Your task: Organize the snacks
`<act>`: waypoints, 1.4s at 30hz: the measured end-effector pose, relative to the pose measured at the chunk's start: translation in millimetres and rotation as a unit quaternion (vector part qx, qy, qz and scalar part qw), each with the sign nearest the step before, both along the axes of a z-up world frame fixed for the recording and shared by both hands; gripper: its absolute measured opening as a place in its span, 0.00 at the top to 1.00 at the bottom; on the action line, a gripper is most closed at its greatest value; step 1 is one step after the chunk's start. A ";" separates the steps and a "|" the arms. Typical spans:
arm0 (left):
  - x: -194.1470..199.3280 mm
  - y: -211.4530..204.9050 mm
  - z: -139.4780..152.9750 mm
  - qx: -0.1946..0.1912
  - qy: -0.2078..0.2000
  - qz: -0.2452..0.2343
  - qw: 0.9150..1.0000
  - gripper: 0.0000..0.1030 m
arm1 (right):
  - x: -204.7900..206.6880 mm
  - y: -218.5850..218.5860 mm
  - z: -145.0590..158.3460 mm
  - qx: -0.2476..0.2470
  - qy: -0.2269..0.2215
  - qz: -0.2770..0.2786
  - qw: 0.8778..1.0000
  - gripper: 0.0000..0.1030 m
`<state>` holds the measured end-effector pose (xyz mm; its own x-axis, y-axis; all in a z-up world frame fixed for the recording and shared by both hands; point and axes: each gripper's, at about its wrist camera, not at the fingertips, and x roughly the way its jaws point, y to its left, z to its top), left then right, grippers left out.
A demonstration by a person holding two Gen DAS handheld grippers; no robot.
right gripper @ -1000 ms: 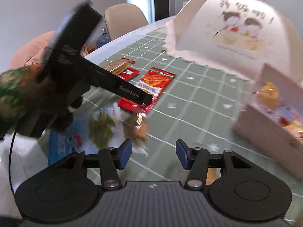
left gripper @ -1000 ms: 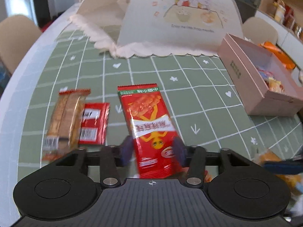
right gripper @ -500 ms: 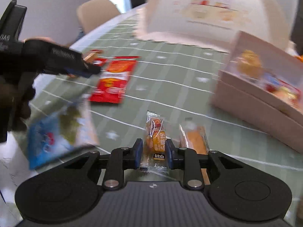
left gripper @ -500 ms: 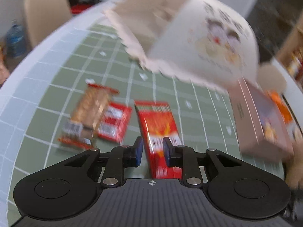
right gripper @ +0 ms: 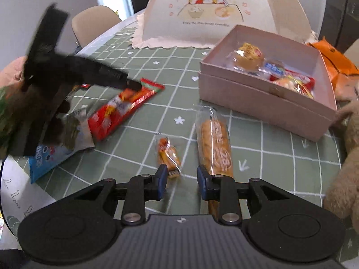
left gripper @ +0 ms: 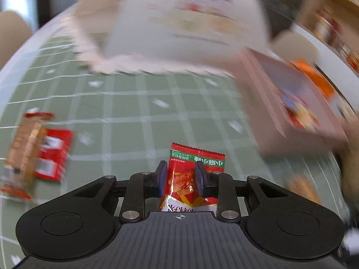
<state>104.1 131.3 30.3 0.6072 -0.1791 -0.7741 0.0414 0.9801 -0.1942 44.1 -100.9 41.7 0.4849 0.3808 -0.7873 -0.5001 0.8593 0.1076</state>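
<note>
My left gripper is shut on a long red snack packet and holds it lifted above the green checked tablecloth; in the right wrist view the packet hangs from that gripper. My right gripper is open and empty, just above the cloth, with a small orange candy packet near its left fingertip and a long orange biscuit pack by its right one. The pink box holding several snacks sits at the right, blurred in the left wrist view.
A cream food cover stands at the back. A blue-and-white snack bag lies at the left. A brown wafer pack and a small red packet lie left. A plush toy and orange bag are at right.
My left gripper closed on the red packet and lifted it off the cloth toward the box. My right gripper opened, releasing the small orange candy packet, and pulled back.
</note>
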 end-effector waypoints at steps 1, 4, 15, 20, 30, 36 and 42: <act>-9.0 -7.9 0.3 0.001 0.001 -0.015 1.000 0.70 | 0.8 -2.0 -1.5 -0.001 0.001 -0.003 1.000 0.72; -32.7 -19.6 -1.0 -0.035 0.019 -0.045 0.998 0.70 | 2.3 -3.4 -4.3 0.000 0.004 -0.010 1.000 0.72; -44.0 102.3 28.5 -0.019 -0.078 0.201 0.976 0.68 | -4.1 0.6 -10.0 0.001 0.011 0.000 1.000 0.56; -18.2 161.1 10.3 -0.043 -0.038 0.276 0.959 0.63 | -9.3 1.7 -11.7 -0.004 0.018 0.008 1.000 0.56; -0.1 79.6 2.3 -0.002 0.000 0.058 0.998 0.59 | -12.3 5.3 -12.4 -0.002 0.021 0.007 1.000 0.51; -34.5 38.6 5.6 -0.028 -0.003 0.027 0.999 0.76 | -15.2 9.3 -7.5 -0.010 0.002 0.012 1.000 0.51; -62.1 0.3 12.3 -0.032 0.012 -0.037 0.999 0.75 | -12.7 7.1 -10.2 -0.008 0.015 0.004 1.000 0.50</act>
<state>42.0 131.7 42.6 0.5714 -0.2719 -0.7743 0.1069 0.9601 -0.2583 31.4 -93.8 31.5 0.4585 0.3714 -0.8074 -0.5043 0.8568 0.1077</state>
